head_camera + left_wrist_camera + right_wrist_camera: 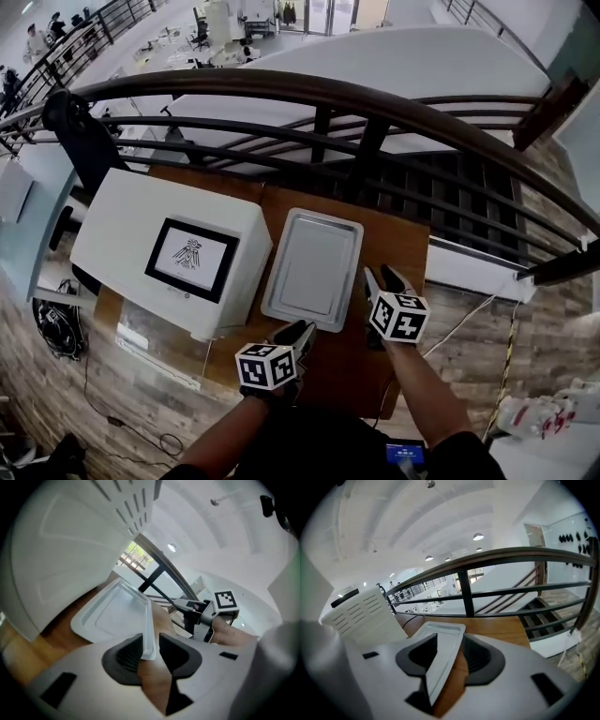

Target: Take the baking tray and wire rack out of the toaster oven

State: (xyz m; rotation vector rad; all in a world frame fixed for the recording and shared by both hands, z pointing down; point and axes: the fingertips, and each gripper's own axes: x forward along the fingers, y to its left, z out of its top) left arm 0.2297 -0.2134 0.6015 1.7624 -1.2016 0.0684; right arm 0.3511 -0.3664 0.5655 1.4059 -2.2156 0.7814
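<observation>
The site is a wooden tabletop (398,234) set against a dark railing (375,103) on an upper level, with an open hall below. We record a white toaster oven (122,234) on the left part of the tabletop, with a black-framed panel on its upper face.

The baking tray (314,267) lies outside the oven, flat on the tabletop just to the right of it, with its long side running near to far. It is empty.

The left hand-held gripper (298,336) is at the tray's near edge. In the left gripper view the hand-held gripper (150,646) straddles the rim of the tray (112,616) at a narrow setting: one jaw lies against the rim and a thin gap shows at the other. We judge it not clamped.

The right hand-held gripper (382,279) is at the tray's right edge, near the near corner. In the right gripper view this hand-held gripper (450,651) stands wider, with the tray rim (440,641) between the jaws and bare wood visible beside it. The oven's vented side (361,616) shows at the left of that view.
</observation>
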